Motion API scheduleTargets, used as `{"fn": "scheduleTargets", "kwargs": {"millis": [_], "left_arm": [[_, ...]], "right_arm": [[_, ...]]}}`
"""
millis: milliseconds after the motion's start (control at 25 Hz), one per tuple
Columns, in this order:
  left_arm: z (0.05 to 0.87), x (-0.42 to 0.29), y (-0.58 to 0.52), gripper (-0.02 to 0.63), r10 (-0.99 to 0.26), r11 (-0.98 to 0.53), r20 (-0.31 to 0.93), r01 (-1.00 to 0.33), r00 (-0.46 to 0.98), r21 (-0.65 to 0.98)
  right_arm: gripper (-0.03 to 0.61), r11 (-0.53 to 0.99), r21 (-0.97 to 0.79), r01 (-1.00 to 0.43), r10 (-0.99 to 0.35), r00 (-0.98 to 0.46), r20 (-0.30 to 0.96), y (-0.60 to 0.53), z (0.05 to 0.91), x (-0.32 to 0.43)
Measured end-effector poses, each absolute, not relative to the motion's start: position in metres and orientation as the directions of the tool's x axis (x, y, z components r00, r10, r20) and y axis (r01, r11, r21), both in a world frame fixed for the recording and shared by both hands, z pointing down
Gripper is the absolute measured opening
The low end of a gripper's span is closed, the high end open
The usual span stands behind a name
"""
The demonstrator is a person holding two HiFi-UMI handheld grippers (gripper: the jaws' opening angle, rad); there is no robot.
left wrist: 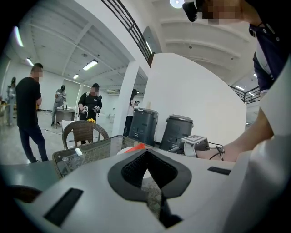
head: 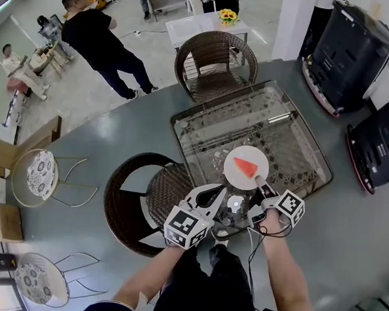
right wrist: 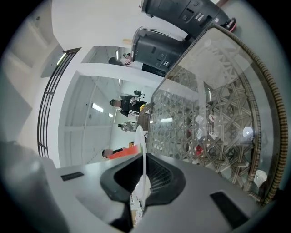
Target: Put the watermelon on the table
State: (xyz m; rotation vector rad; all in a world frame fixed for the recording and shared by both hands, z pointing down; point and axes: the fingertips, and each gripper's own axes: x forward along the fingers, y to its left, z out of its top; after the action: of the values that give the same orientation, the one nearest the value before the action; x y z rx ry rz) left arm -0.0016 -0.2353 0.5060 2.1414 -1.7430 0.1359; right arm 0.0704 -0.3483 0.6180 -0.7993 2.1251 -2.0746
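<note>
A red watermelon slice [head: 245,166] lies on a white plate [head: 236,178], which hangs just above the glass-topped wicker table [head: 282,117] near its front edge. My right gripper [head: 260,184] is shut on the plate's near rim. In the right gripper view the plate [right wrist: 142,152] runs edge-on between the pads, with the watermelon slice [right wrist: 123,152] on its left face. My left gripper [head: 218,192] is just left of the plate, its jaws together with nothing in them. In the left gripper view the plate [left wrist: 127,149] and the slice [left wrist: 138,146] peek over the closed pads.
A brown wicker chair [head: 216,64] stands at the table's far side and another [head: 136,197] at the near left. Two black bins [head: 355,53] stand at the right. A person in black [head: 99,40] stands far left, near metal chairs [head: 42,175].
</note>
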Motion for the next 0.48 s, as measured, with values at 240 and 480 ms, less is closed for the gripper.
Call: {"fn": "scheduleTargets", "kwargs": {"millis": [240, 480], "left_arm": [[0.526, -0.007, -0.252, 0.005, -0.913, -0.156, 0.337, -0.961, 0.229, 0.23], [0.543, -0.015, -0.264, 0.005, -0.902, -0.144, 0.369, -0.961, 0.226, 0.237]], "right_arm": [[0.011, -0.081, -0.93, -0.358, -0.383, -0.851, 0.36, -0.366, 0.658, 0.059], [0.011, -0.099, -0.918, -0.384, -0.359, -0.847, 0.393, -0.377, 0.688, 0.046]]}}
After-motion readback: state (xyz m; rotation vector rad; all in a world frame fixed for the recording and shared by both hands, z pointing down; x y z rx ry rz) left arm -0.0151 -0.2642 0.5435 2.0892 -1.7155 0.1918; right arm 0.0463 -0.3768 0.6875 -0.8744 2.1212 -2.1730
